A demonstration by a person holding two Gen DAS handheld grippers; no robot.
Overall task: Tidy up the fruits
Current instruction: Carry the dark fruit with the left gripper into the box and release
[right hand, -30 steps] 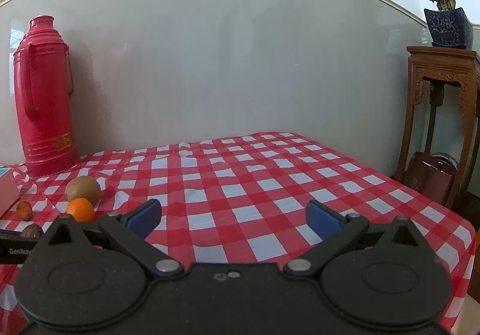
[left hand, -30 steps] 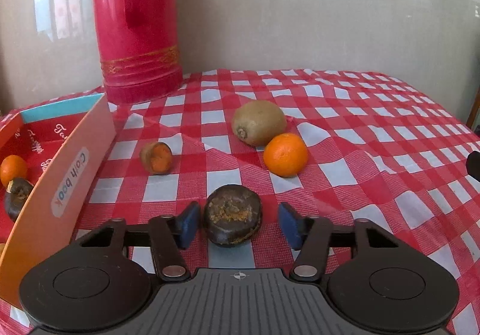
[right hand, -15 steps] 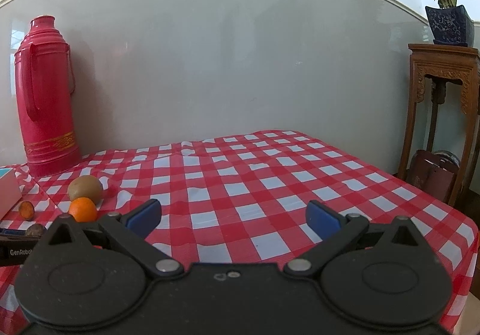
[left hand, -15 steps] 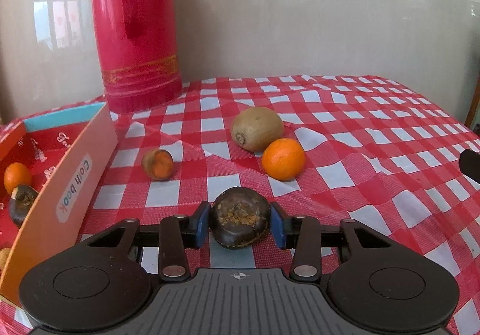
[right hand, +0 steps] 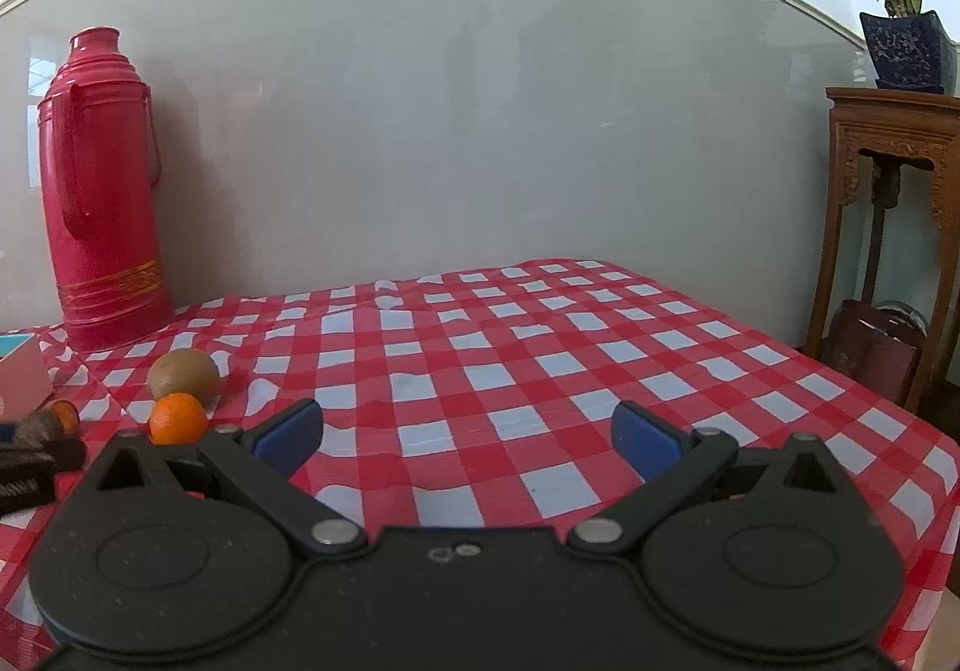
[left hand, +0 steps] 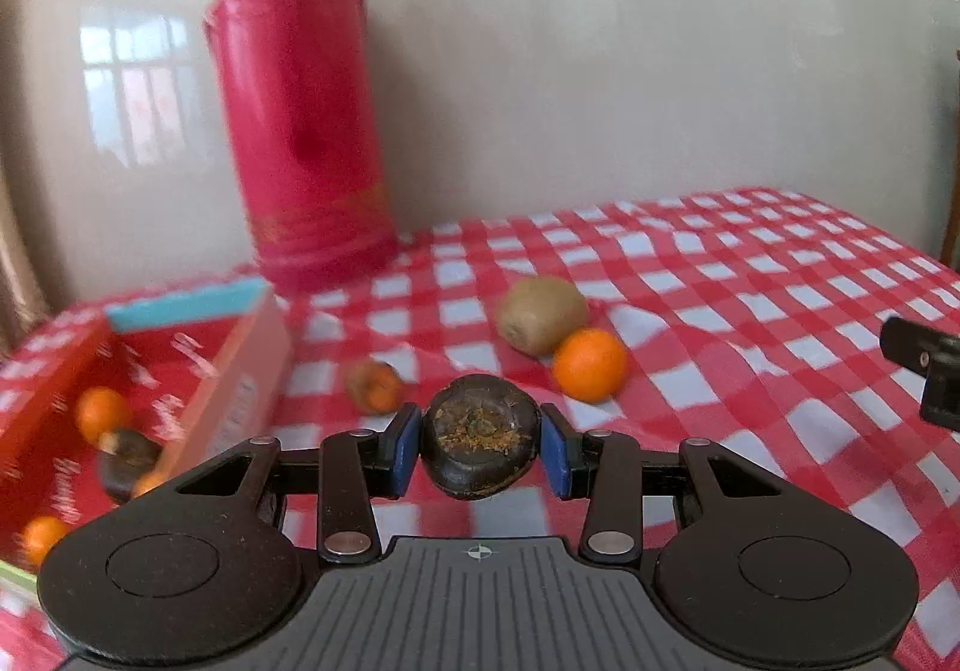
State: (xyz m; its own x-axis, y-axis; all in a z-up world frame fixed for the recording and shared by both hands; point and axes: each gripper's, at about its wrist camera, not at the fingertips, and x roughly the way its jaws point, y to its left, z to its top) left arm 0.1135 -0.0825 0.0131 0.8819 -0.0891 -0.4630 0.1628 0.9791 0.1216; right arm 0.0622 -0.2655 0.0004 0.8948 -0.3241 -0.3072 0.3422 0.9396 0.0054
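My left gripper [left hand: 479,446] is shut on a dark brown round fruit [left hand: 480,434] and holds it above the checked tablecloth [left hand: 750,311]. On the cloth beyond it lie a small orange-brown fruit [left hand: 375,386], a kiwi [left hand: 543,314] and an orange [left hand: 590,365]. A red open box [left hand: 198,365] at the left holds oranges [left hand: 99,413] and a dark fruit [left hand: 126,458]. My right gripper [right hand: 465,434] is open and empty over the cloth; the kiwi [right hand: 183,373] and orange [right hand: 177,418] lie to its left.
A tall red thermos [left hand: 300,119] stands at the back by the wall, also in the right wrist view [right hand: 102,191]. A wooden stand [right hand: 894,227] with a potted plant [right hand: 906,29] is beyond the table's right edge.
My left gripper closed on the dark fruit and lifted it off the cloth, and the view has swung left toward the box. The right gripper has barely moved.
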